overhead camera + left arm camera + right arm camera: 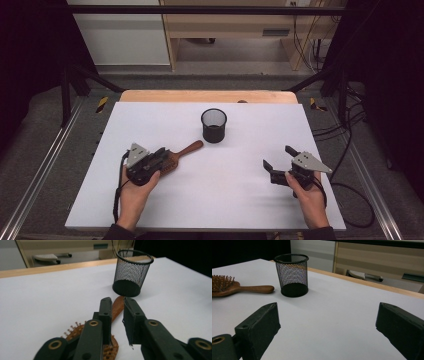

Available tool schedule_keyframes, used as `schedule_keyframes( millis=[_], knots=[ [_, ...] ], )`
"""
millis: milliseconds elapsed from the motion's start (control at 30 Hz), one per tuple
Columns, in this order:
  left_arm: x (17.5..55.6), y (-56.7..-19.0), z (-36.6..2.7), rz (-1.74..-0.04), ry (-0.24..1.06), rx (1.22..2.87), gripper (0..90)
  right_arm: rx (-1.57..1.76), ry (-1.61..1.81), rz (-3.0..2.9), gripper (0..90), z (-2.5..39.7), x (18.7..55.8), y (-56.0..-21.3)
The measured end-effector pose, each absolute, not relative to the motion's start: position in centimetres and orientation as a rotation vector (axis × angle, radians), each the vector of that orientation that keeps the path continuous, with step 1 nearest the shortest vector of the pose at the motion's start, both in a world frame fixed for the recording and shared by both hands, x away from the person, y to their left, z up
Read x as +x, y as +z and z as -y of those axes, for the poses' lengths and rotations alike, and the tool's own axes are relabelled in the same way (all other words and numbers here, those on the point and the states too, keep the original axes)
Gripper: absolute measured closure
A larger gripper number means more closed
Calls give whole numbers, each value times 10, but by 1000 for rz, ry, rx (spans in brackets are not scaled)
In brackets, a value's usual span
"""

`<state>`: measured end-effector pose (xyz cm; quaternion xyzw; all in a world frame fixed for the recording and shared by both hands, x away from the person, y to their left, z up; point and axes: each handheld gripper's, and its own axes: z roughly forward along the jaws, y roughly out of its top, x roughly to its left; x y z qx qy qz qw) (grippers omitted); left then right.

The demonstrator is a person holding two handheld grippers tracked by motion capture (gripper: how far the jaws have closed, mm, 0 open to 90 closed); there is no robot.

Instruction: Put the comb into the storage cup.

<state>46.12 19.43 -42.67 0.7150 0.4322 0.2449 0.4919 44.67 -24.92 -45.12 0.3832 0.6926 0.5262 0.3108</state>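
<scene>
A wooden hairbrush point(184, 151) lies bristles up on the white table point(225, 200), its handle pointing toward a black mesh cup point(214, 125). My left gripper point(161, 156) sits low over the brush, jaws drawn close on either side of its neck. In the left gripper view the handle point(118, 305) fills the narrow gap, the bristles point(75, 329) lie under the jaws, and the cup point(131, 272) stands just beyond. My right gripper point(278, 159) rests at the right, jaws wide apart and holding nothing. The right gripper view looks across at the cup point(292, 275) and brush point(234, 287).
The cup stands upright at the table's centre back and looks empty. A wooden strip point(207, 96) edges the table's far side. Black frame posts and cables point(345, 130) stand off the right edge. Bare table lies between the two grippers.
</scene>
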Motion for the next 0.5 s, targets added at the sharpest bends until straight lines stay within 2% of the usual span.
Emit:
schedule_keyframes(
  millis=[133, 500],
  knots=[
    [480, -431, -172, -1077, 585, 1790, 878, 999, 1395, -1830, 51, 248, 446, -450],
    [521, -449, -131, -1239, 602, 1848, 900, 984, 1414, -1830, 52, 248, 444, -448]
  ],
)
